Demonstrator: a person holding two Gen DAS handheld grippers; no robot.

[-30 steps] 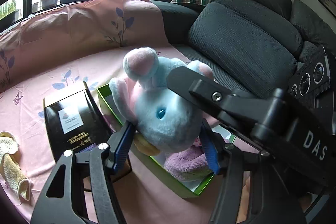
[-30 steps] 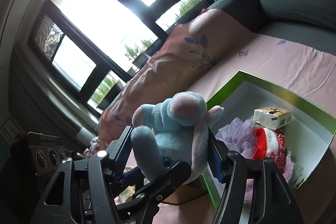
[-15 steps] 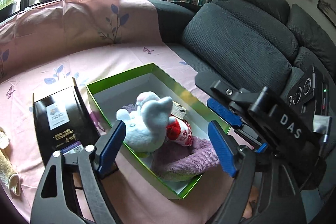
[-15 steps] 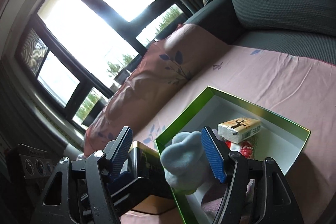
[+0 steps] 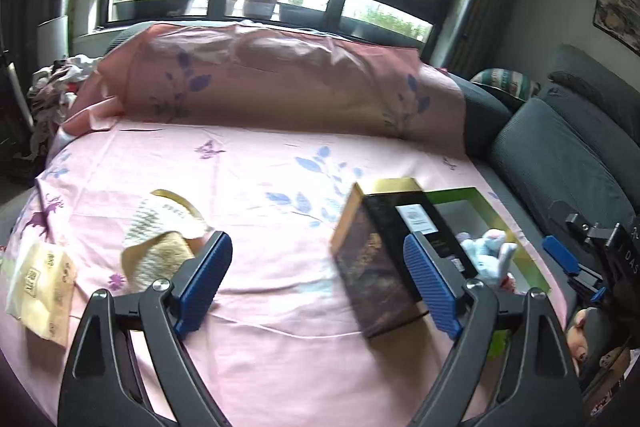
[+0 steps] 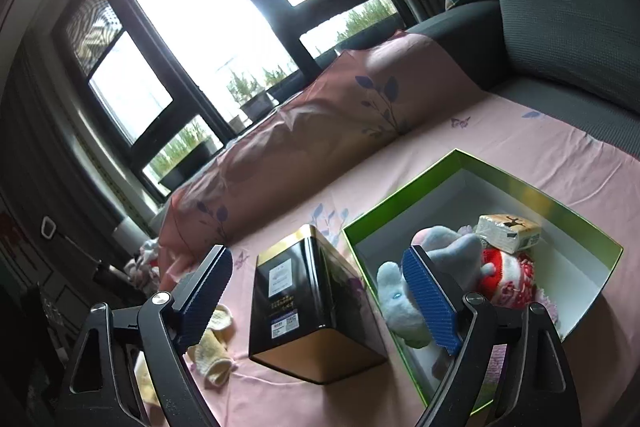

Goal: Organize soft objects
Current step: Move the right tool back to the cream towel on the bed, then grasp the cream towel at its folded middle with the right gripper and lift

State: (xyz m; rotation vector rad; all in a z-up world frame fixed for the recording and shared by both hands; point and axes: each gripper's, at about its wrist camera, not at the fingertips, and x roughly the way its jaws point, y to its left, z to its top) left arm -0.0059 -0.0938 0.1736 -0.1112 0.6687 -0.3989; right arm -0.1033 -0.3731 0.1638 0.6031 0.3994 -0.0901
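one plush toy point(image 6: 420, 279), one tin point(image 6: 316, 303) – one box point(image 6: 560, 211)

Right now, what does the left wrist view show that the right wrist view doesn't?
Left wrist only: a crinkled beige paper packet at the sheet's left edge, and the right gripper beside the box.
Right wrist only: a small beige tissue pack and a red-and-white knitted item inside the green-rimmed cardboard box.
Both: the black-and-gold rectangular tin, the light blue plush toy in the box, cream knitted cloths.

The left hand-held gripper point(image 5: 318, 283) hangs over the bed point(image 5: 248, 187), tilted downward, its jaws opening with nothing between them. The right hand-held gripper point(image 6: 316, 297) does likewise, jaws opening and holding nothing.
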